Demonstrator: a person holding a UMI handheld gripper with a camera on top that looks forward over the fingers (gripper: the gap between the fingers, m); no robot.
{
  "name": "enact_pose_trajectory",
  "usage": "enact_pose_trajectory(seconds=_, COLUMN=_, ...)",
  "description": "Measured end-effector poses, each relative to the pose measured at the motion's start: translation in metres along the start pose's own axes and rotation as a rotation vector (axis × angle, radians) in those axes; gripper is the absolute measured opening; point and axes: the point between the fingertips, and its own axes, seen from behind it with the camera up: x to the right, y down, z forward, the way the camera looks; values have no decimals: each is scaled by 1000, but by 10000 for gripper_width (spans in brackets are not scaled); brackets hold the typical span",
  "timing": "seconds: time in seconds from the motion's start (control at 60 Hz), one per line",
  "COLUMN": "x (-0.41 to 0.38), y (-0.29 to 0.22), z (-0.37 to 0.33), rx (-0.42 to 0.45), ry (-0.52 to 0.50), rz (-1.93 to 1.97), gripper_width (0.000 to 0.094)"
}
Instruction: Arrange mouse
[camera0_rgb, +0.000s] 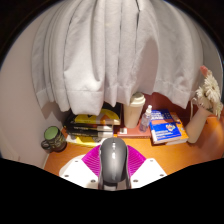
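Note:
A grey computer mouse (113, 161) sits lengthwise between the two fingers of my gripper (113, 172). The magenta pads (92, 162) press against both of its sides, so the gripper is shut on the mouse. It is held above the orange-brown table (165, 153), with its nose pointing toward the curtain. The underside of the mouse is hidden.
A white curtain (95, 50) hangs behind the table. Along the back stand a green mug (52, 136), a yellow package (93, 126), a pale jar (133, 113), a small bottle (148, 116), a blue book (167, 128) and a white vase with flowers (199, 112).

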Motion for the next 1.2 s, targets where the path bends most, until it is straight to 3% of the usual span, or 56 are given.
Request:
enact_pose_trajectory(seconds=0.183, x=-54, y=102, z=57, rx=-160, ry=-19, rz=-30, gripper_width=312)
enact_pose_trajectory(seconds=0.3, x=-64, y=136, z=70, rx=-206, ry=-9, rz=-36, gripper_width=324)
enact_pose_trajectory(seconds=0.333, x=-64, y=132, z=73, rx=-174, ry=2, rz=-44, gripper_width=273)
enact_pose_trajectory(seconds=0.383, x=-64, y=133, z=74, rx=-169, ry=12, rz=-43, gripper_width=279)
enact_pose_trajectory(seconds=0.4, x=-64, y=134, z=74, rx=-173, ry=14, rz=-37, gripper_width=330)
enact_pose_trajectory(seconds=0.417, x=-64, y=133, z=74, rx=-172, ry=14, rz=-30, gripper_width=302)
enact_pose_trajectory(seconds=0.567, x=-66, y=134, z=73, rx=-180, ry=-6, rz=-10, gripper_width=453)
enact_pose_trajectory(seconds=0.6, x=-65, y=135, z=70, rx=-196, ry=-8, rz=1, gripper_width=529)
enact_pose_trajectory(seconds=0.617, x=-63, y=134, z=67, rx=-203, ry=-2, rz=9, gripper_width=617)
enact_pose_trajectory(seconds=0.667, x=-57, y=126, z=54, rx=-193, ry=17, rz=19, gripper_width=757)
enact_pose_trajectory(seconds=0.7, x=-53, y=118, z=44, rx=-175, ry=24, rz=23, gripper_width=789)
enact_pose_trajectory(seconds=0.967, x=-18, y=71, z=-103, rx=-32, ry=-2, rz=31, gripper_width=787)
enact_pose_trajectory(seconds=1.2, x=32, y=88, z=-228, rx=41, ry=-13, rz=36, gripper_width=778)
